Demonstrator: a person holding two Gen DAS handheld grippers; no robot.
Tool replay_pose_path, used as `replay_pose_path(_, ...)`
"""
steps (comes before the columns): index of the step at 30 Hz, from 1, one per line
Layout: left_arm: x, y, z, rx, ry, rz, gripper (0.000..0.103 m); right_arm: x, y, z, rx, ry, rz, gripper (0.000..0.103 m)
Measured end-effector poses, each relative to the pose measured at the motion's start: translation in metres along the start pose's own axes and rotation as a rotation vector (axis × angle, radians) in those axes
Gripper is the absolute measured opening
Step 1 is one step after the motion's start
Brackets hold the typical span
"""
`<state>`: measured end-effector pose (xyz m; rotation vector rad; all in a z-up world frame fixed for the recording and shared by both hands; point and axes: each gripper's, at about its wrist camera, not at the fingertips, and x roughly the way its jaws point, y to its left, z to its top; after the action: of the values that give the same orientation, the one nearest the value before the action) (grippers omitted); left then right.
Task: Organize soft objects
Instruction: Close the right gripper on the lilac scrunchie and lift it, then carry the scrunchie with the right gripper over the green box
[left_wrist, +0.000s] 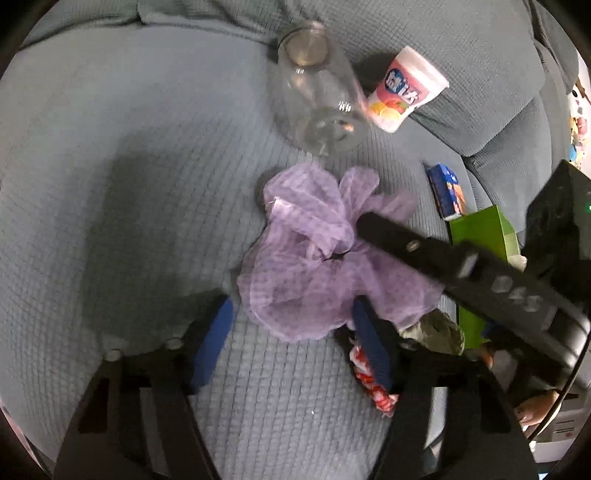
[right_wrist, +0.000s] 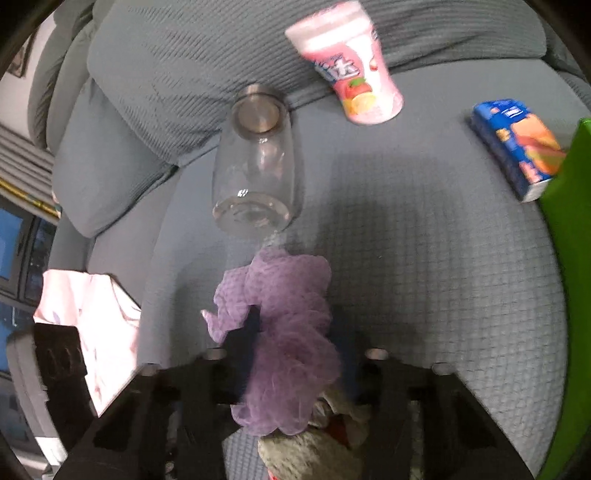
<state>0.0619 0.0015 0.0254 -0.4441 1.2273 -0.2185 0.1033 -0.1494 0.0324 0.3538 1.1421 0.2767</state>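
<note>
L wrist: left gripper (left_wrist: 291, 332) jaws apart, nothing pinched, purple mesh cloth (left_wrist: 314, 258) on grey sofa cushion (left_wrist: 110, 147) below clear jar (left_wrist: 317, 88); R wrist: right gripper (right_wrist: 295, 354) clamped on the cloth (right_wrist: 288, 317).

Both grippers point steeply down, close together. The right gripper (right_wrist: 291, 332) has its jaws pinched on the purple mesh cloth (left_wrist: 314, 258). The left gripper (left_wrist: 291, 332) stands half open, its blue pads (left_wrist: 212, 347) clear of the cloth.
</note>
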Motion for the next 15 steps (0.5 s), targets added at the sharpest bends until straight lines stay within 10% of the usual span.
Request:
replay_pose_path(4,-0.001,-0.002,0.002,-0.004,0.009,-0.051,0.023,-0.004,0.008,-0.004,-0.024,-0.015,0.058,0.016)
replay_pose_path(15,-0.076,-0.038,-0.011,0.118,-0.267,-0.125,0.023,-0.089,0.051,-0.024,-0.150,-0.245,0.171,0.016)
